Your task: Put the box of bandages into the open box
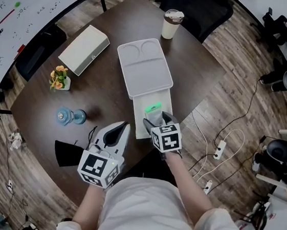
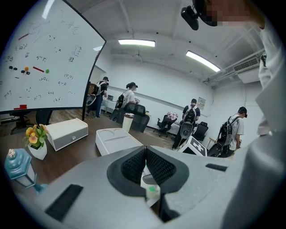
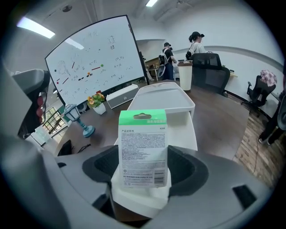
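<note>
Evidently the placing step is in hand: the right gripper (image 3: 143,172) pinches the bandage box (image 3: 143,143) just over the open box (image 1: 138,111), so lowering and release should come next. Its long axis runs along the jaws, green end pointing away toward the lid (image 1: 143,68). The left gripper (image 2: 145,154) sits pressed together, empty.

Green-topped white bandage box (image 3: 143,150), black print. White open box (image 1: 137,124); dark brown table (image 1: 98,107). Grey left gripper (image 1: 125,127) and right gripper (image 1: 157,119), black-and-white square markers. Blue lantern (image 1: 67,116); yellow-orange flowers (image 1: 59,75), white pot (image 1: 65,83).
</note>
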Action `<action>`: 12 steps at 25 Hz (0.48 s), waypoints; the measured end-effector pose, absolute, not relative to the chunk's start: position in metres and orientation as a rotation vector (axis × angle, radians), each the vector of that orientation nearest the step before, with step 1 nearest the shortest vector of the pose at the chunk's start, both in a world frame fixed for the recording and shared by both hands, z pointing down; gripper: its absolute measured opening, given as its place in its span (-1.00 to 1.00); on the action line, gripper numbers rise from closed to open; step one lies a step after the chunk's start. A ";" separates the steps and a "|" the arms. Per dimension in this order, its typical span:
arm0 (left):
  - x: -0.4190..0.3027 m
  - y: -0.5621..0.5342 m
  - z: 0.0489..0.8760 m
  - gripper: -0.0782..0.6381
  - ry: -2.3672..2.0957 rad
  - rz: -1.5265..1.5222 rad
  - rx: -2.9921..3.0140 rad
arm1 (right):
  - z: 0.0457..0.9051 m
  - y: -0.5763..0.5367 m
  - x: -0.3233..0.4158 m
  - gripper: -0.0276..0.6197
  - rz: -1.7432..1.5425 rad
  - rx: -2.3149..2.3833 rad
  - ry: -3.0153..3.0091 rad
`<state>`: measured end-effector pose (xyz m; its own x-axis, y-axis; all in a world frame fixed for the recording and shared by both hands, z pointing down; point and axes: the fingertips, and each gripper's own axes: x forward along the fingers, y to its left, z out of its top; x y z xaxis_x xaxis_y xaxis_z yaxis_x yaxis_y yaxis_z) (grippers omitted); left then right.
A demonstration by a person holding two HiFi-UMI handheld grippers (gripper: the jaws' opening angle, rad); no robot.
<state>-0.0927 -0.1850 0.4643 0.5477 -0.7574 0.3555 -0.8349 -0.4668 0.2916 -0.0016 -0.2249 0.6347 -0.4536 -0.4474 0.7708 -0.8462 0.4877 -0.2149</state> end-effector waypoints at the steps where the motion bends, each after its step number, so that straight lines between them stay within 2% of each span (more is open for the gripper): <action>1: -0.093 -0.185 0.465 -0.76 -1.294 0.243 2.355 | 0.637 -0.225 -0.002 0.15 0.794 1.057 -2.080; 12: -0.095 -0.184 0.467 -0.76 -1.294 0.245 2.341 | 0.653 -0.228 0.004 0.15 0.799 1.060 -1.994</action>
